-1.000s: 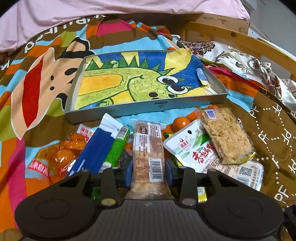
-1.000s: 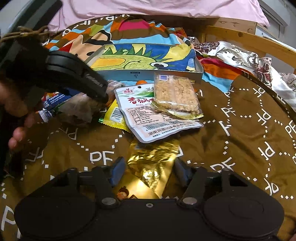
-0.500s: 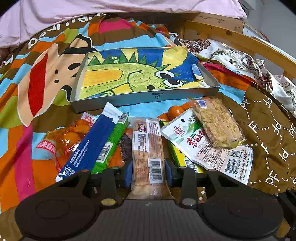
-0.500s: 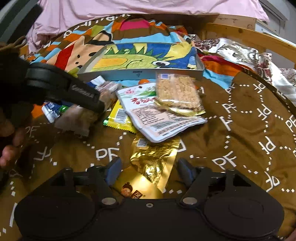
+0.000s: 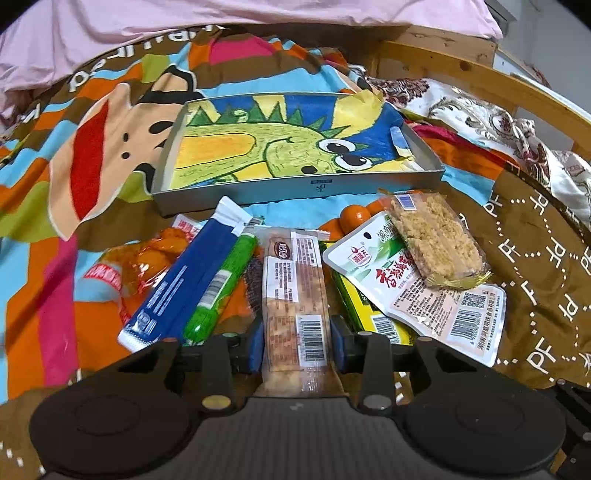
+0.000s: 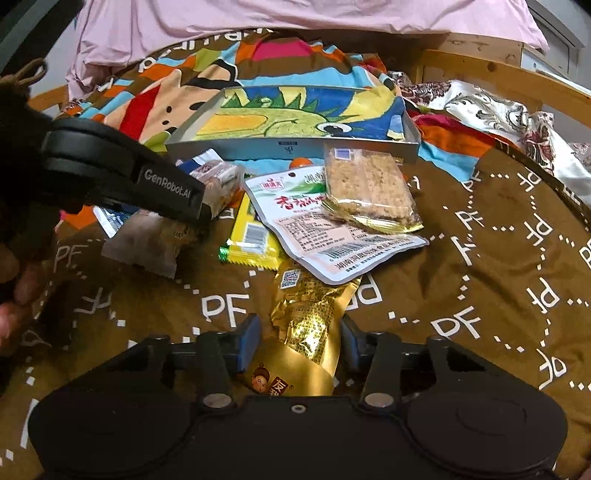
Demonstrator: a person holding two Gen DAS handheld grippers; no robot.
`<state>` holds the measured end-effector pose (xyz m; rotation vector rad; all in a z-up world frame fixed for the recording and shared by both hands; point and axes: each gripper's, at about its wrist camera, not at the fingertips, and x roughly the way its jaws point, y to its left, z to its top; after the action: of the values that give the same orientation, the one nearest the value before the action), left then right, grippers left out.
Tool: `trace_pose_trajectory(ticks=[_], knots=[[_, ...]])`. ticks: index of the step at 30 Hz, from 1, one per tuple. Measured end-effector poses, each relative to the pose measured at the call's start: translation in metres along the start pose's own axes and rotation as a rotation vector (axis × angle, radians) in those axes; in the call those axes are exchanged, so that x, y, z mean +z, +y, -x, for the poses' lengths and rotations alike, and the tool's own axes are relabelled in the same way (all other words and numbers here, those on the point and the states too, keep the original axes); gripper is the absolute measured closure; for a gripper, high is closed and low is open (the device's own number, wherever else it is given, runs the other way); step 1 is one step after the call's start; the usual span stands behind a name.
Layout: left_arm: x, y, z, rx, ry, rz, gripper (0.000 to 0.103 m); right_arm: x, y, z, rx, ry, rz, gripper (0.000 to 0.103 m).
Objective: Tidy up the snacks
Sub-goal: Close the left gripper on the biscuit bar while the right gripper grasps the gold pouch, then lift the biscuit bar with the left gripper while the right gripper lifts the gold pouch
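My left gripper [image 5: 295, 345] is shut on a long clear-wrapped biscuit bar [image 5: 295, 291] and holds it above the snack pile; it also shows in the right wrist view [image 6: 218, 184]. My right gripper [image 6: 301, 343] is open around a gold foil snack pack [image 6: 310, 317] that lies on the brown blanket. A grey tray with a dinosaur picture [image 5: 295, 190] sits beyond the pile, also in the right wrist view [image 6: 291, 142]. The pile holds a rice crisp bar [image 5: 436, 240], a white sachet [image 5: 417, 291], a blue pack [image 5: 184, 288] and a green stick [image 5: 225, 288].
A yellow pack [image 6: 255, 236] lies under the white sachet [image 6: 314, 225]. An orange-filled bag [image 5: 133, 269] lies at the left, small orange fruits [image 5: 354, 218] near the tray. A wooden bed rail [image 5: 480, 77] runs at the right; pink bedding [image 5: 221, 14] at the back.
The left gripper has lifted and drawn back with the biscuit bar in it. The right gripper has moved slightly forward around the gold pack, jaws still open.
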<state>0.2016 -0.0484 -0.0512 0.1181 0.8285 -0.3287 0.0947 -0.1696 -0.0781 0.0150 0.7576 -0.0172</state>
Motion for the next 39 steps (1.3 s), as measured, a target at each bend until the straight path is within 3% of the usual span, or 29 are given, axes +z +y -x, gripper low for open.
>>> trace_pose_trajectory(ticks=[10, 21, 31, 39], knots=[[-0.016, 0.006, 0.027, 0.041, -0.023, 0.094, 0.064, 0.002, -0.007, 0.008, 0.060, -0.019, -0.044, 0.069], [-0.043, 0.014, 0.057, 0.058, -0.048, 0.235, 0.064, 0.001, -0.018, 0.023, 0.157, 0.003, -0.117, 0.072], [-0.067, 0.013, 0.078, 0.067, -0.076, 0.348, 0.064, -0.001, -0.025, 0.046, 0.233, -0.042, -0.142, 0.072], [-0.074, 0.005, 0.089, 0.057, -0.086, 0.376, 0.064, 0.001, -0.036, 0.060, 0.258, -0.095, -0.195, 0.072]])
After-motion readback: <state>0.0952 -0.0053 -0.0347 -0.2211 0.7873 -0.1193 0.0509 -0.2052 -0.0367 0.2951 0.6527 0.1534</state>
